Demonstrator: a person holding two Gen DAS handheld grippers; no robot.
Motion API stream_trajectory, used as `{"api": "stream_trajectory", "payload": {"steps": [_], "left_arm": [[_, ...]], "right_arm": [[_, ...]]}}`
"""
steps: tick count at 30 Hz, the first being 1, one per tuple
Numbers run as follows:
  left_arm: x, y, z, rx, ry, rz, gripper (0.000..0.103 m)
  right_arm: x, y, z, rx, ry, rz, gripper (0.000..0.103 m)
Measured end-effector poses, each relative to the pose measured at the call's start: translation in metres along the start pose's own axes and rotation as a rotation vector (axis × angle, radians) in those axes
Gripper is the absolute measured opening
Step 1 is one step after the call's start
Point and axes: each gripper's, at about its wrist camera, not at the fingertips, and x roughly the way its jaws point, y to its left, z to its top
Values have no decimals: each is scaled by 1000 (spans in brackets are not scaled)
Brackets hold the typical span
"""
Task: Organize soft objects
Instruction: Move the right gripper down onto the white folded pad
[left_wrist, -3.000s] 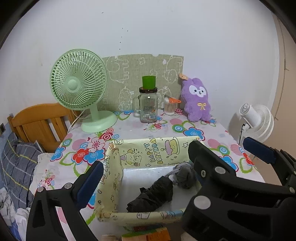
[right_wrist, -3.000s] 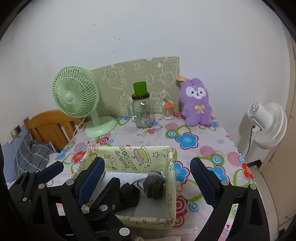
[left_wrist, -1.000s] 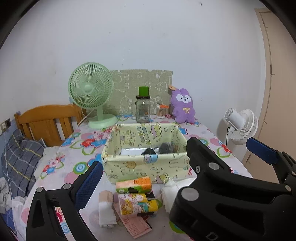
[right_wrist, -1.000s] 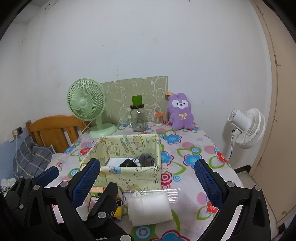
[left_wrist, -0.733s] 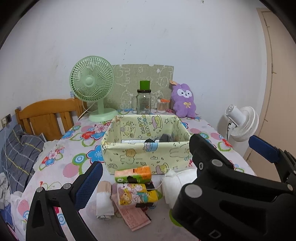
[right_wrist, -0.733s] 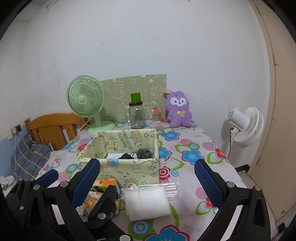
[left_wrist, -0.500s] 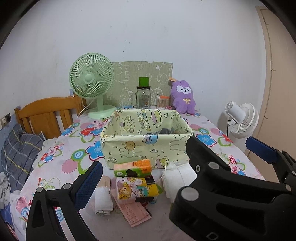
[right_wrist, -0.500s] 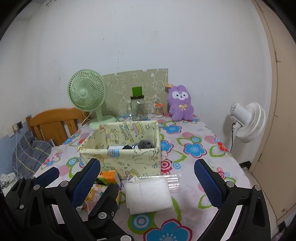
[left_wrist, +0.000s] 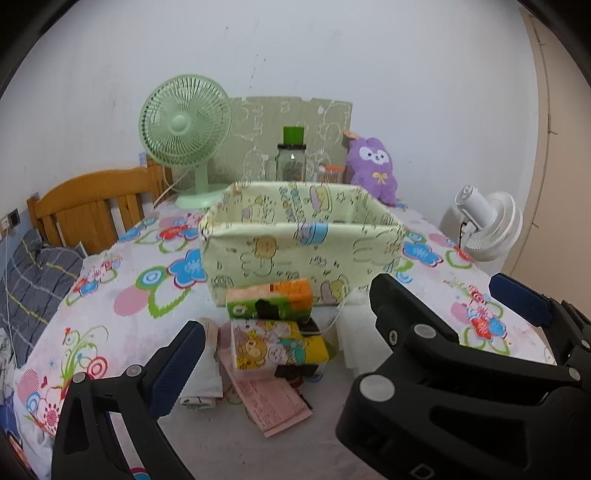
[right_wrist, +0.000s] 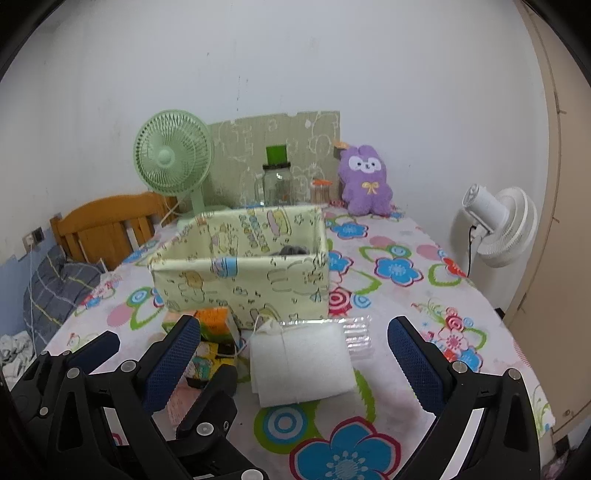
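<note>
Two tools (right_wrist: 295, 354) spread wide, white folded cloth (right_wrist: 301, 363) lying flat, long axis crosswise

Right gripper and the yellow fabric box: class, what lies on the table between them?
In the right wrist view, a folded white cloth lies between the open right gripper and the fabric box, with a clear plastic tray behind it.
</note>
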Motion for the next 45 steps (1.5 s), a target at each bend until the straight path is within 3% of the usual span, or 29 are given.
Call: {"api": "stream_trajectory", "payload": {"steps": [21,32,40,45], "left_arm": [[50,7,-11,14,130,12,99],[69,10,-16,5,196,43,85],[73,7,-16,29,195,65,81],[73,5,-17,39,193,60,80]], "right_arm": [[53,-1,-17,22,124,-7,102],[74,-1,-21,13,187,-22,102],[88,0,-23,4,240,-31,102],[92,-1,-25,7,254,-28,94]]}}
